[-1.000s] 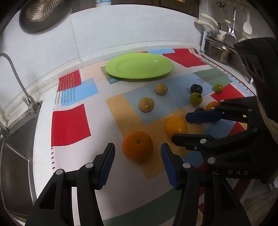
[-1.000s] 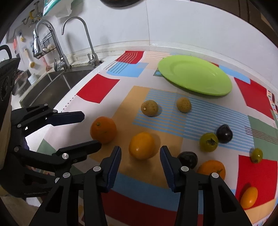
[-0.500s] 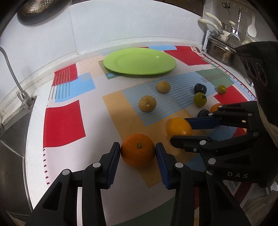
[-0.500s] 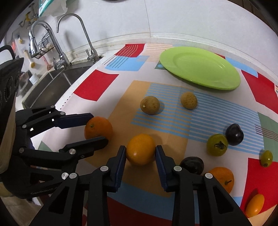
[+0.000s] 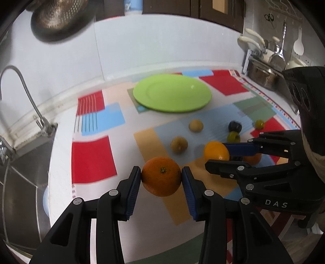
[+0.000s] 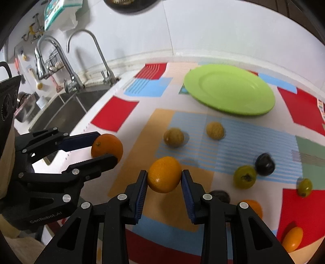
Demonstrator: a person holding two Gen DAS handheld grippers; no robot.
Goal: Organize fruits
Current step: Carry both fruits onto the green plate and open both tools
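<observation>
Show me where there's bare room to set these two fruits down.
The green plate is bare all over. The red patches of the mat toward the sink are free too. It is crowded on the blue stripes and right of them, around the dark plum and green fruit.

Patterned mat [image 5: 93, 160] over the counter — red, blue and tan blocks. Sink [image 6: 59, 113] at its edge, with two curved taps [image 6: 89, 48] behind. Colander [image 5: 59, 18] hanging on the white wall [image 5: 162, 40]; steel pot [image 5: 262, 75] and utensils [image 5: 280, 52] in the far corner.
</observation>
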